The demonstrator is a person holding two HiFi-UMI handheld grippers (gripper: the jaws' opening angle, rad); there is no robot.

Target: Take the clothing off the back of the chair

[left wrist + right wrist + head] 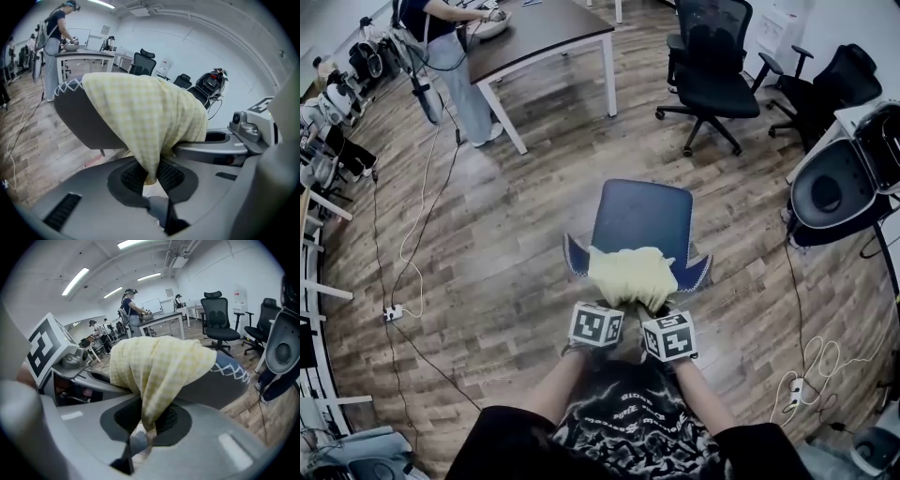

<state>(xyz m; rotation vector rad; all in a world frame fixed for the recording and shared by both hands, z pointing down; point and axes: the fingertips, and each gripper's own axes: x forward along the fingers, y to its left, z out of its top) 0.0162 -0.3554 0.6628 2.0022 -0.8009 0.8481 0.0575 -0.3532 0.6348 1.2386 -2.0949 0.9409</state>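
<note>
A pale yellow checked garment (633, 275) hangs over the back of a dark blue chair (643, 217) right in front of me. My left gripper (607, 305) is at the garment's near left edge and my right gripper (660, 311) at its near right edge. In the left gripper view the garment (140, 112) drapes over the chair back (86, 124), and the left gripper (151, 180) is shut on a hanging fold. In the right gripper view the garment (159, 364) likewise runs down into the right gripper (146, 428), which is shut on its lower edge.
Black office chairs (711, 67) stand at the back right beside a round black device (830, 192). A dark table (546, 33) and a standing person (450, 56) are at the back left. Cables and a power strip (392, 312) lie on the wooden floor at the left.
</note>
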